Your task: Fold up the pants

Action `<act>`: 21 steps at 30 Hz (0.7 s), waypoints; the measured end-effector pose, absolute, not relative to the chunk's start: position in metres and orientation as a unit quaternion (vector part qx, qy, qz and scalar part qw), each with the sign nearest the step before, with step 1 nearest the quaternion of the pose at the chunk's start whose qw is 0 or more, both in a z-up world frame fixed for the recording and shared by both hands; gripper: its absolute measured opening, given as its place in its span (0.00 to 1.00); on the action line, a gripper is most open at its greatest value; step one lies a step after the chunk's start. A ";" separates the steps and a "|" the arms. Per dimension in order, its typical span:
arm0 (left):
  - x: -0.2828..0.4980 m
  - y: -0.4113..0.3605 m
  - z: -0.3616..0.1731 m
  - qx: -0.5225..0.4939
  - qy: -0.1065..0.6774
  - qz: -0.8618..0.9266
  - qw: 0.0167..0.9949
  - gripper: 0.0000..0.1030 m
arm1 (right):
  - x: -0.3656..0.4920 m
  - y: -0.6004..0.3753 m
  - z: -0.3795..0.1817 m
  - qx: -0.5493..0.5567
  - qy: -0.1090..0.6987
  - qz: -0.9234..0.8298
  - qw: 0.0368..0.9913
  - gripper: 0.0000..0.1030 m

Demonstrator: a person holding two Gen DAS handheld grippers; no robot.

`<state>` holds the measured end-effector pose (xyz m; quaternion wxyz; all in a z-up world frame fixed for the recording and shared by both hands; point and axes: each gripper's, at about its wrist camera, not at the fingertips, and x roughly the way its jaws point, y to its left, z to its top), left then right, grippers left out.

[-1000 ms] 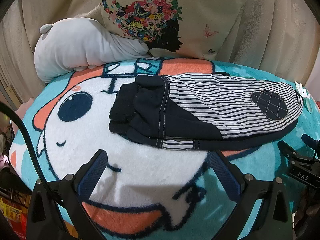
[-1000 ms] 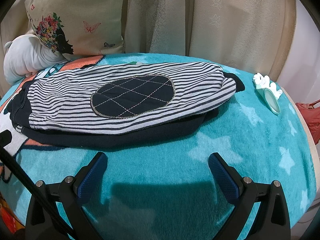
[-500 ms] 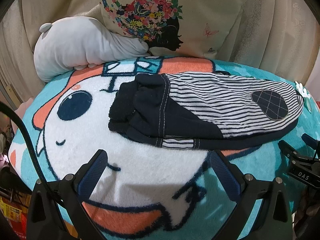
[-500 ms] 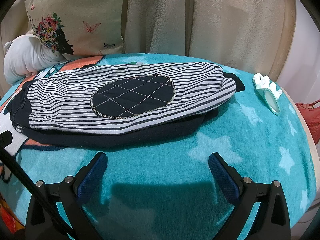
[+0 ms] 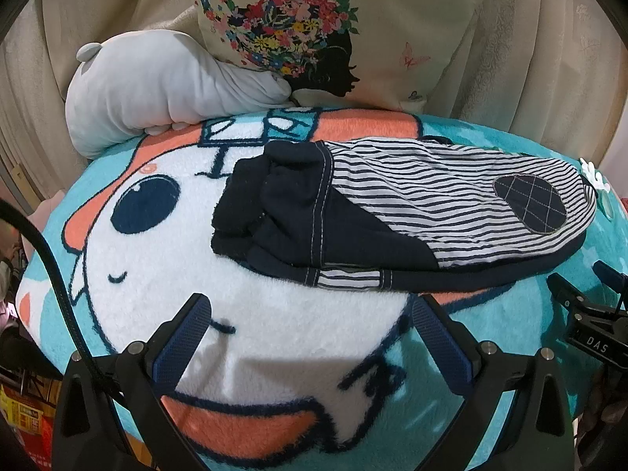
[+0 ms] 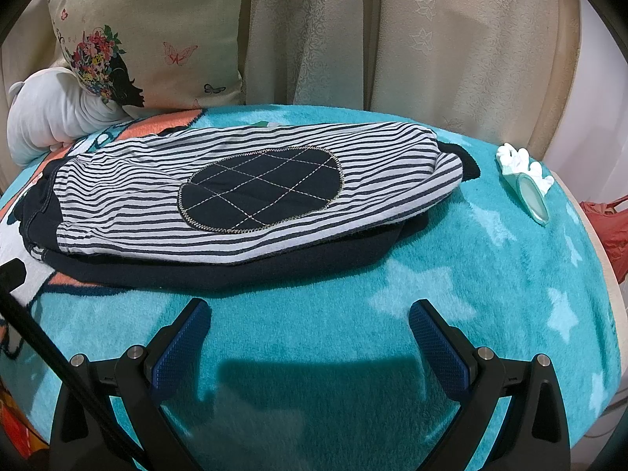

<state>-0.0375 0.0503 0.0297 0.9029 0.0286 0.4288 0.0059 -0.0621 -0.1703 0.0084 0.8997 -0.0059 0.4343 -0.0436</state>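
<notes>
From here I cannot see the pants' [image 6: 129,192] lower layers; the striped top leg covers them, only dark edges showing. The floral cushion [image 5: 353,31] is cut off by the left wrist view's top edge, its lower corner hidden behind the grey plush [image 5: 157,90]. The right gripper [image 5: 588,314] shows only partly at the frame's right edge. The red item [image 6: 606,231] is cropped, unidentifiable.

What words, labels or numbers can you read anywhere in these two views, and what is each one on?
"DAS": white letters on the black device at the right edge of the left wrist view.
Yellow printed box, lower left of that view: its print is too blurred to read.
Right wrist view: no readable text.
</notes>
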 end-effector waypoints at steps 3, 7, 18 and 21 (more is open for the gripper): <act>-0.037 0.051 0.030 0.028 0.430 0.007 0.902 1.00 | -0.062 -0.169 0.008 -0.006 0.434 -0.044 0.900 0.99; -0.038 0.053 0.032 0.027 0.430 0.012 0.902 1.00 | -0.060 -0.164 0.009 -0.005 0.434 -0.042 0.900 0.99; -0.020 0.087 0.047 -0.079 0.459 -0.042 0.884 1.00 | -0.065 -0.206 0.054 0.138 0.384 0.076 0.910 0.98; -0.007 0.092 0.047 -0.130 0.472 -0.082 0.868 0.90 | -0.052 -0.217 0.056 0.204 0.393 0.155 0.883 0.93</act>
